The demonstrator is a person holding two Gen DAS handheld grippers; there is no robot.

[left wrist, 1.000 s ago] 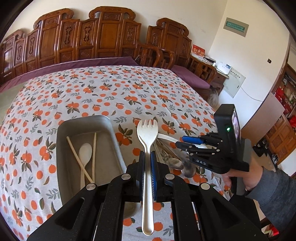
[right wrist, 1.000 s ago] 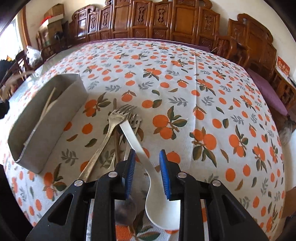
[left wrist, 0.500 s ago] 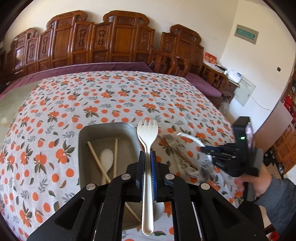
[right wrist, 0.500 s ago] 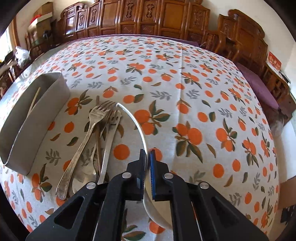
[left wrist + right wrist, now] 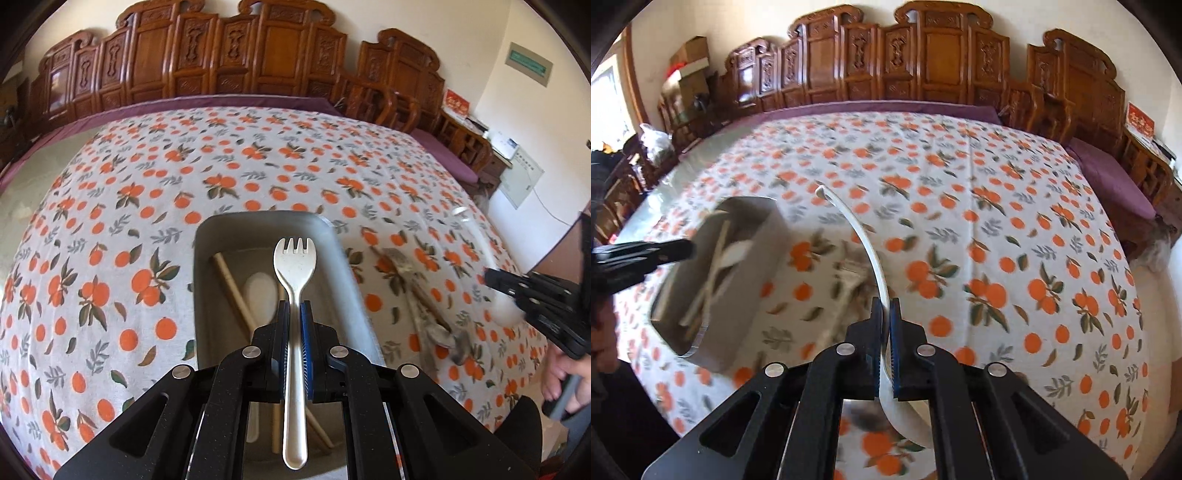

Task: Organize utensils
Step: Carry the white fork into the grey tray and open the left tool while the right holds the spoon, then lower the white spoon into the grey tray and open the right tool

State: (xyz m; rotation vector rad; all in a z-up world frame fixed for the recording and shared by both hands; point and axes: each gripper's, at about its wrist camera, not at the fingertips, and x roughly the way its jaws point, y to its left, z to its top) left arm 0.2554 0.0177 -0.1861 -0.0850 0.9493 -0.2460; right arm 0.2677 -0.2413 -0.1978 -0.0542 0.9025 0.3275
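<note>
Left claw (image 5: 294, 317) clamped on metal spork (image 5: 293, 273) above grey tray (image 5: 354, 288), right claw (image 5: 885, 314) clamped on white spoon (image 5: 866, 240)

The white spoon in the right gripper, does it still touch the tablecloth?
Apart. In the left wrist view the right gripper holds the white spoon in the air, clear of the tablecloth and the pile of metal cutlery.

Home, dining or sitting room by my look. Carved wooden chairs (image 5: 945, 55) ranked along far wall, purple cushions (image 5: 1108, 173) on seats. My surface (image 5: 258, 162) under orange-print cloth. Cardboard boxes (image 5: 689, 62) stacked in corner; wall panel (image 5: 519, 179) at right.
</note>
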